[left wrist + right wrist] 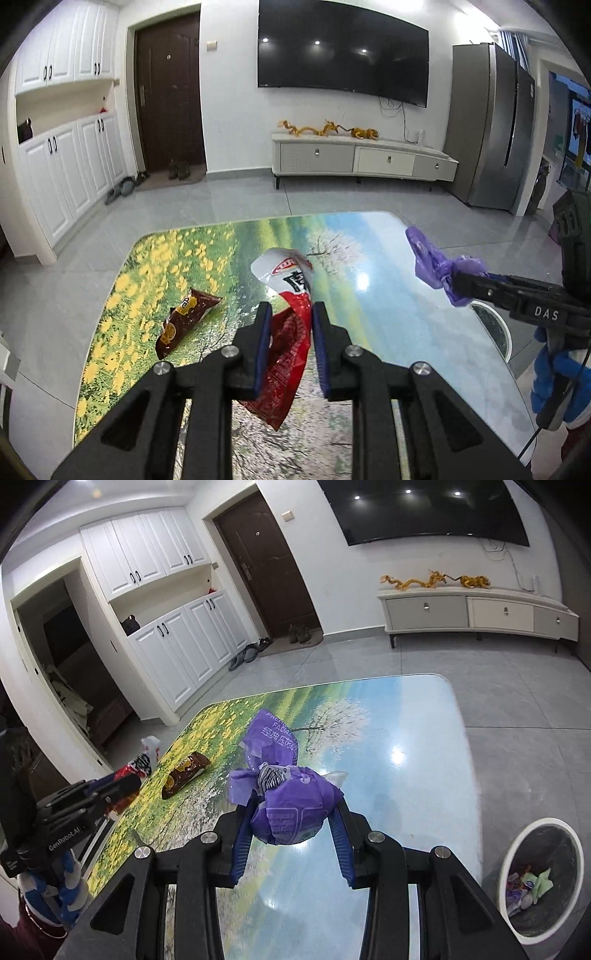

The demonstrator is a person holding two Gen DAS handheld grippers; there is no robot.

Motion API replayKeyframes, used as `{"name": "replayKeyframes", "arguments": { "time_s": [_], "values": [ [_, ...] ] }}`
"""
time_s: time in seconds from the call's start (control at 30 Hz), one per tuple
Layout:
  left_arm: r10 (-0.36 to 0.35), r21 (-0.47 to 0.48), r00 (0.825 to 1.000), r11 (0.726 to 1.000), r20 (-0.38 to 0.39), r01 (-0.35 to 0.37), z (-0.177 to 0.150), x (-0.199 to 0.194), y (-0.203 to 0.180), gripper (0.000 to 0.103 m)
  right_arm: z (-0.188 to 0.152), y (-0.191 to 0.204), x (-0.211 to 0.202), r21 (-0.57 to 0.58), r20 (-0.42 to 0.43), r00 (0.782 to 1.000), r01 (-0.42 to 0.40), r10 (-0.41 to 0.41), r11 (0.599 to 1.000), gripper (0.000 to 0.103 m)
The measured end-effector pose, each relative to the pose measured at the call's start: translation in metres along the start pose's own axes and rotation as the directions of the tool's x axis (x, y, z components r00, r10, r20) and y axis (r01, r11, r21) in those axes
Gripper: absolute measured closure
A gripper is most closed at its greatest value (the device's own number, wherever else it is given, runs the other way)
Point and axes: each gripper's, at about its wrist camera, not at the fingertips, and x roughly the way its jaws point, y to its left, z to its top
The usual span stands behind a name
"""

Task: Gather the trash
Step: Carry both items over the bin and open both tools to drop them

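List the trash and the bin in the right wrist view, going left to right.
Red-and-white wrapper in the left claw → brown snack packet on the table → purple tissue pack in the right claw → white trash bin on the floor.

Bright indoor light; ceiling-lamp glare on glossy table (397, 755); fisheye edges bent, dark.

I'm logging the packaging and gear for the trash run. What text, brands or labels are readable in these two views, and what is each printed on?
"DAS": right gripper body.
"GenRobot.AI": left gripper body.
"FACIA…" above Chinese characters "经典压花…", partly cut off: purple wrapper in the right gripper.
One large Chinese character under a red logo, unreadable: red and white wrapper in the left gripper.
Brown snack bag print: too blurred.
Small print on the purple wrapper's end: too small.
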Motion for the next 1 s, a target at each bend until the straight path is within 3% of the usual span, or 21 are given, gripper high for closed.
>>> {"name": "replayKeyframes", "arguments": {
  "time_s": [0.53, 1.0],
  "values": [
    [0.073, 0.087, 0.994, 0.993, 0.082, -0.08, 0.005, -0.039, -0.051, 0.082, -0.012, -0.007, -0.058, -0.008, 0.09, 0.994, 0.065, -0.064, 0.998, 0.066],
    [0.091, 0.166, 0.994, 0.981, 0.055, -0.099, 0.011, -0.026, -0.09, 0.082, -0.028, -0.05, -0.07, 0.085, 0.107, 0.992, 0.06, -0.069, 0.995, 0.066]
  ]
}}
